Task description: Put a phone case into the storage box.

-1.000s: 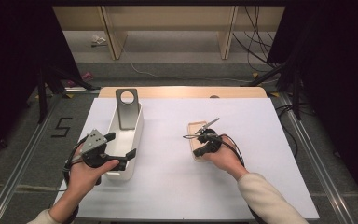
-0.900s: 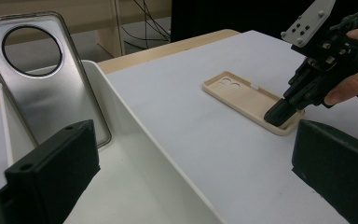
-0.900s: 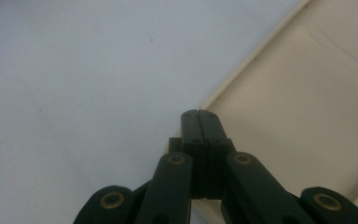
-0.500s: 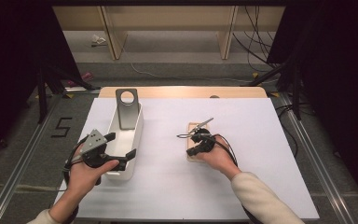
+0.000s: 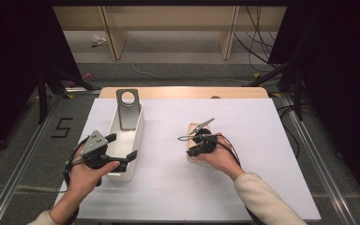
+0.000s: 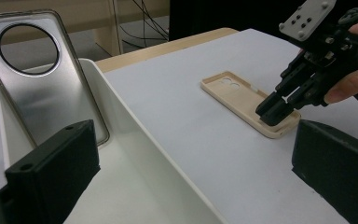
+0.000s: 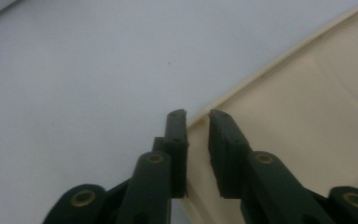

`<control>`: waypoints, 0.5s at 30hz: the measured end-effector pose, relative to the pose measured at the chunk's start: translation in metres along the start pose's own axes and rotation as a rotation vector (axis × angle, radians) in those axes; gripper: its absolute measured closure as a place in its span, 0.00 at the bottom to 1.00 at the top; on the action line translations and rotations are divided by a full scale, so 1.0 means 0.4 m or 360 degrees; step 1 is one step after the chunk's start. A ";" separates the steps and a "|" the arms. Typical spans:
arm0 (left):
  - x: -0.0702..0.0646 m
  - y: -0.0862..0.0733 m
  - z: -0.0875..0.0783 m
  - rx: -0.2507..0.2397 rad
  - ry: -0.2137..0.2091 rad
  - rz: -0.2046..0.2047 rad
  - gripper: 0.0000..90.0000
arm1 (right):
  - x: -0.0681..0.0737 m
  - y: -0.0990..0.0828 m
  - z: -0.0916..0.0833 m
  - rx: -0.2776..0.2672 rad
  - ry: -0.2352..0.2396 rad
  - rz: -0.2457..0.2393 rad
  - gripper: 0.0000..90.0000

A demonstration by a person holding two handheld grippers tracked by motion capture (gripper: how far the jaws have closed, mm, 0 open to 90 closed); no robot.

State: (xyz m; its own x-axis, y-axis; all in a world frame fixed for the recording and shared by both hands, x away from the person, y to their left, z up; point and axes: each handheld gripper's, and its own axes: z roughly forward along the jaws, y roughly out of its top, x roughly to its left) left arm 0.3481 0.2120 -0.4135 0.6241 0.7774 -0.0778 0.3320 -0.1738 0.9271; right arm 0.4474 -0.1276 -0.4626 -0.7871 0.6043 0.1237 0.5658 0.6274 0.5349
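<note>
Your right gripper (image 6: 276, 112) is down at the near end of the case (image 6: 242, 100), which lies flat on the table (image 5: 262, 187). Its jaws have just been opening and now stand a little apart, one on each side of the case's thin edge, not pinching it. The case's long side runs away from you, toward the far edge. Your left gripper (image 5: 122, 147) is well apart from it, jaws spread wide over the tray (image 5: 138, 129), holding nothing. So your right hand is the near one.

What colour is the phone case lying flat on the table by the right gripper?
Cream. The phone case shows best in the left gripper view.
</note>
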 end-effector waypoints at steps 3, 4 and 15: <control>0.000 -0.002 0.001 0.0003 -0.0002 -0.0001 0.00 | 0.001 0.003 -0.018 -0.0020 -0.0074 -0.0104 0.55; 0.000 -0.003 0.001 0.0004 -0.0002 -0.0002 0.00 | 0.002 0.005 -0.026 -0.0006 -0.0115 -0.0166 0.45; -0.004 -0.009 0.004 0.0022 0.0005 0.0030 0.00 | 0.018 -0.016 -0.069 0.0156 -0.0177 -0.0512 0.22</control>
State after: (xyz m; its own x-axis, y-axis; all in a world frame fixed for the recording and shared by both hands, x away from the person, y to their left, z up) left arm 0.3469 0.2105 -0.4174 0.6281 0.7759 -0.0589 0.3299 -0.1969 0.9232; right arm 0.4314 -0.1406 -0.4420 -0.9003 0.4145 -0.1326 0.3186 0.8352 0.4483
